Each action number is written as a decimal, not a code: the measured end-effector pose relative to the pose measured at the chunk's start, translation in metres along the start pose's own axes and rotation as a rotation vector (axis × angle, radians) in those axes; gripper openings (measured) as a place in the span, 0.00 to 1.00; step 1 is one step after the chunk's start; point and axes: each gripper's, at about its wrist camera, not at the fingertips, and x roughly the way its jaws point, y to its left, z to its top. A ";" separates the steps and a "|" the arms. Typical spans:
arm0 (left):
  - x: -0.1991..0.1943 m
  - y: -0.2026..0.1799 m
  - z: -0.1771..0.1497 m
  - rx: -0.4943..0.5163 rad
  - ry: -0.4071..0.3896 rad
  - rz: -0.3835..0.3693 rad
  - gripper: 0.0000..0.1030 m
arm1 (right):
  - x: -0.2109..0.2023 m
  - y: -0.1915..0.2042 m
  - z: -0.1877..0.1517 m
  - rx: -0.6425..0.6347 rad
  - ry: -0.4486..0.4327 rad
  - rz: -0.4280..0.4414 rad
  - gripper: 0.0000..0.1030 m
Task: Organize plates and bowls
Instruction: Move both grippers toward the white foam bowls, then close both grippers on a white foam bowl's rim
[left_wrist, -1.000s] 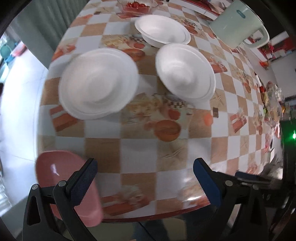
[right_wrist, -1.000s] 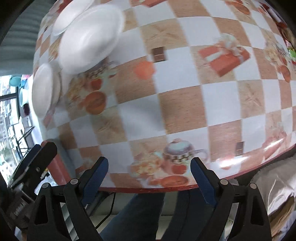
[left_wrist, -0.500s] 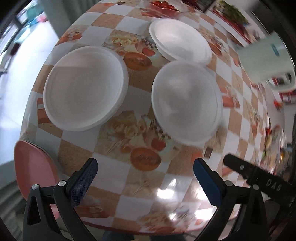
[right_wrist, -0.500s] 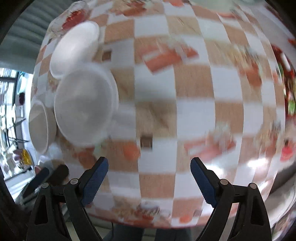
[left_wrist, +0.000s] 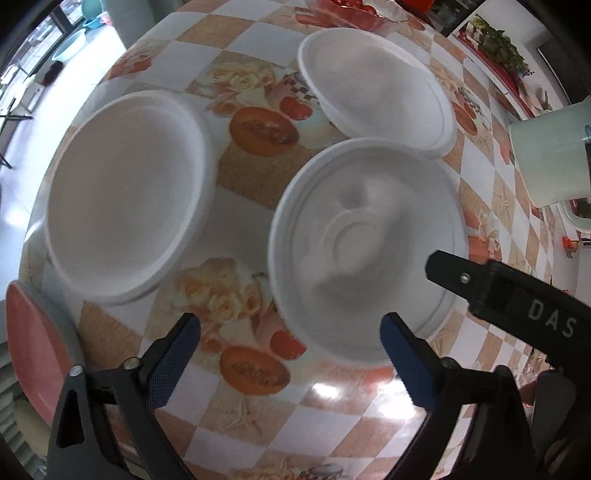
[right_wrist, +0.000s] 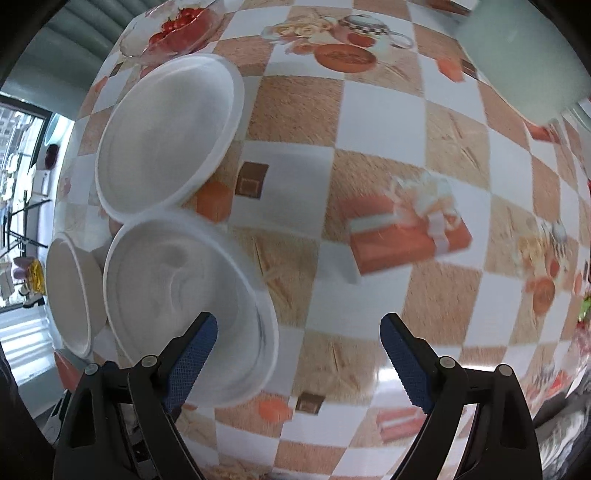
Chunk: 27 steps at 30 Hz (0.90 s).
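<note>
The round desk (left_wrist: 258, 177), covered in a glossy orange-and-white checked oilcloth printed with roses, fruit and gift boxes, carries three white foam dishes grouped close together. In the left wrist view, a deep white foam bowl (left_wrist: 125, 195) sits at the left, near the desk edge. A second white foam bowl with a ringed bottom (left_wrist: 365, 251) sits to its right, apart from it, with bare cloth between them. A shallower white foam plate (left_wrist: 376, 88) lies behind the ringed bowl; its near rim appears to touch or slightly overlap the bowl's far rim, though motion blur leaves this uncertain.

The left hand-held gripper (left_wrist: 290, 365) points down over the near part of the desk. Its blue-padded jaws stand spread, having just closed a little, and nothing is between them; the right pad shows over the near rim of the ringed bowl, with no contact evident. The black body of the other tool crosses the right of this view.

The right hand-held gripper (right_wrist: 299, 358) also stands spread wide and empty above bare checked cloth. Its left pad overlaps the ringed bowl (right_wrist: 184, 295) in the picture; contact cannot be confirmed.

A pale green mug (left_wrist: 546, 155) stands at the right. A clear dish of red fruit (right_wrist: 173, 29) sits at the far edge. A pink plastic seat (left_wrist: 33, 350) shows beyond the near-left desk edge.
</note>
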 end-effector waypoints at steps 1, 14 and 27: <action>0.001 -0.002 0.002 0.001 0.001 -0.003 0.92 | 0.003 0.002 0.004 -0.008 0.001 -0.001 0.88; 0.021 -0.024 0.026 0.066 0.010 0.005 0.38 | 0.031 0.001 0.021 -0.042 0.072 0.064 0.22; 0.024 -0.064 -0.018 0.405 0.039 0.062 0.33 | 0.036 -0.004 -0.060 -0.048 0.134 0.083 0.22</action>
